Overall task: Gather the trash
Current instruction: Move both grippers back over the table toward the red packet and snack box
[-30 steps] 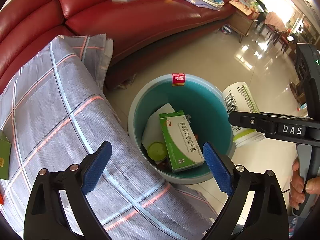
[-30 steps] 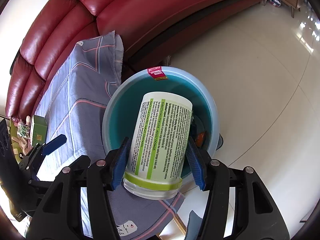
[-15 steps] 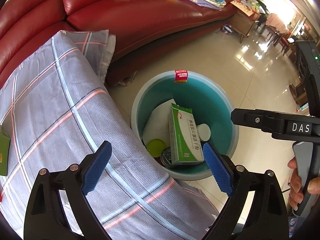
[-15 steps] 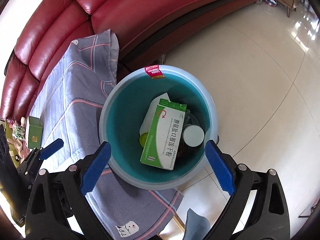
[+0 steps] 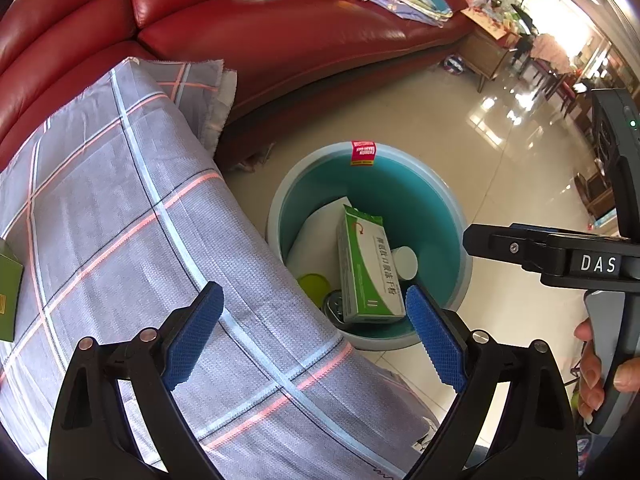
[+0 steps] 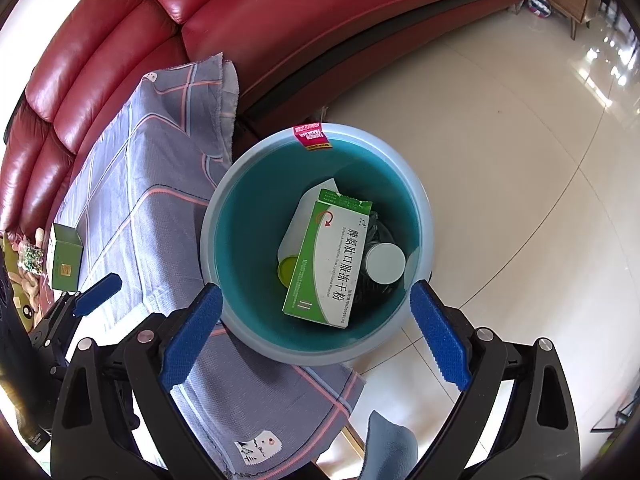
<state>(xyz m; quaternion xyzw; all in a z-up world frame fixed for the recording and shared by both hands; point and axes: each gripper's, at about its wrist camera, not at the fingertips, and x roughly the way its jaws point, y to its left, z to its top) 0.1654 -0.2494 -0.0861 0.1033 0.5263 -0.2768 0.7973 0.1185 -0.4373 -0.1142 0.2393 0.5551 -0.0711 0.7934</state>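
Over on the left, a small green box [image 6: 66, 261] sits on the grey checked cloth [image 5: 120, 220] that covers the bench, with the red leather sofa [image 5: 280, 36] running behind it. The left gripper [image 5: 314, 334] hangs above the cloth's edge, its jaws spread wide with nothing between them. Just beside the bench, on the tiled floor [image 6: 500, 128], stands the pale blue bin [image 6: 236, 184] with a red sticker [image 6: 313, 137] on its far rim. Inside it a green and white medicine box [image 6: 330, 266] leans upright, a yellow-green lid [image 6: 287, 272] to its left and a white-bottomed bottle [image 6: 385, 263] lying to its right. The right gripper [image 6: 316, 338] hovers over the bin, jaws wide apart and empty, with a hand [image 5: 600, 376] on its handle.
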